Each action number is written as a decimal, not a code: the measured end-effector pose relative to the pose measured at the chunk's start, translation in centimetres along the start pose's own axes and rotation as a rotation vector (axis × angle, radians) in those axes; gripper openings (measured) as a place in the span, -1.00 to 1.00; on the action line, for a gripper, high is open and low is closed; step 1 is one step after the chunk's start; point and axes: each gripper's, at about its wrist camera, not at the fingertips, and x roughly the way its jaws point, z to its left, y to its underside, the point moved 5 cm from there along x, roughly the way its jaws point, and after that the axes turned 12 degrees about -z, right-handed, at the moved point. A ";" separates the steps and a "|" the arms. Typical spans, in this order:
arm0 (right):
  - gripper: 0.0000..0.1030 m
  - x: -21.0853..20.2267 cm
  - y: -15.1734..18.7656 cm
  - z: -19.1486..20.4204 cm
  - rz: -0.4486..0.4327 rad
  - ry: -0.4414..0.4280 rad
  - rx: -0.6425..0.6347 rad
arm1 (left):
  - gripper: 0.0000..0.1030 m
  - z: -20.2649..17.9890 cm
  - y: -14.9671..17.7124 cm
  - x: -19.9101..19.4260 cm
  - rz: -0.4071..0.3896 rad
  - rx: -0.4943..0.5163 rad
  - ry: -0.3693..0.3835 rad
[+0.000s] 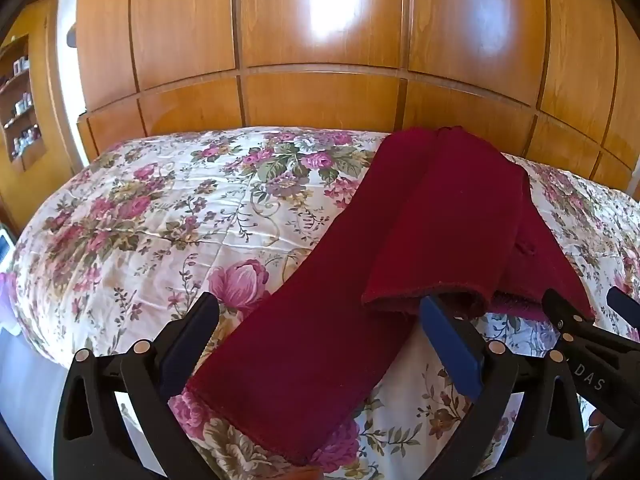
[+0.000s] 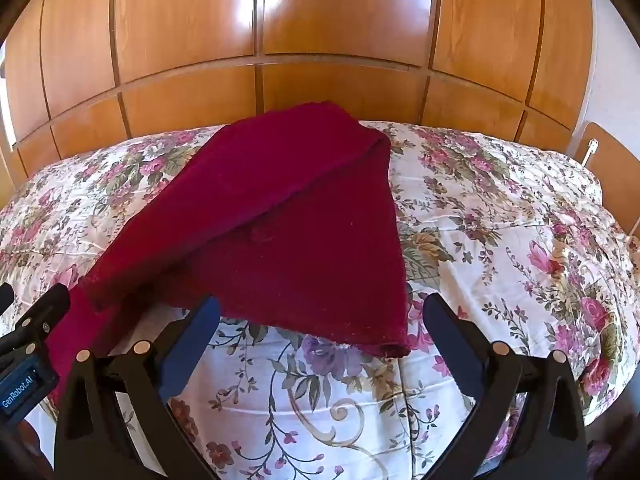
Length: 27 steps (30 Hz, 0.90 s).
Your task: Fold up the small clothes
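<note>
A dark red garment (image 1: 400, 220) lies on the floral bedspread (image 1: 160, 208), one long panel running toward the near left with a shorter folded layer on top. My left gripper (image 1: 318, 302) is open just above the long panel, its right finger by the folded layer's near hem. In the right wrist view the garment (image 2: 300, 220) spreads wide toward its near hem. My right gripper (image 2: 322, 303) is open over that hem's right part, pressing nothing. Each gripper shows in the other's view: the right gripper (image 1: 588, 300) and the left gripper (image 2: 32, 296).
Glossy wooden wardrobe doors (image 1: 320, 40) stand right behind the bed. A wall shelf with small bottles (image 1: 20, 100) is at the far left. A wooden panel (image 2: 608, 152) stands at the bed's far right. Bare bedspread (image 2: 500, 220) lies on both sides of the garment.
</note>
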 end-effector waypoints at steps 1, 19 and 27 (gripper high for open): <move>0.96 0.0 -0.1 -0.1 -0.001 0.003 0.000 | 0.93 0.0 -0.1 0.0 -0.002 -0.001 0.000; 0.96 0.3 0.2 -0.3 0.006 -0.021 0.005 | 0.93 -0.2 0.5 0.1 0.001 -0.005 -0.004; 0.96 0.2 0.3 -0.2 0.014 -0.028 0.015 | 0.93 0.8 0.5 0.2 0.009 -0.022 -0.023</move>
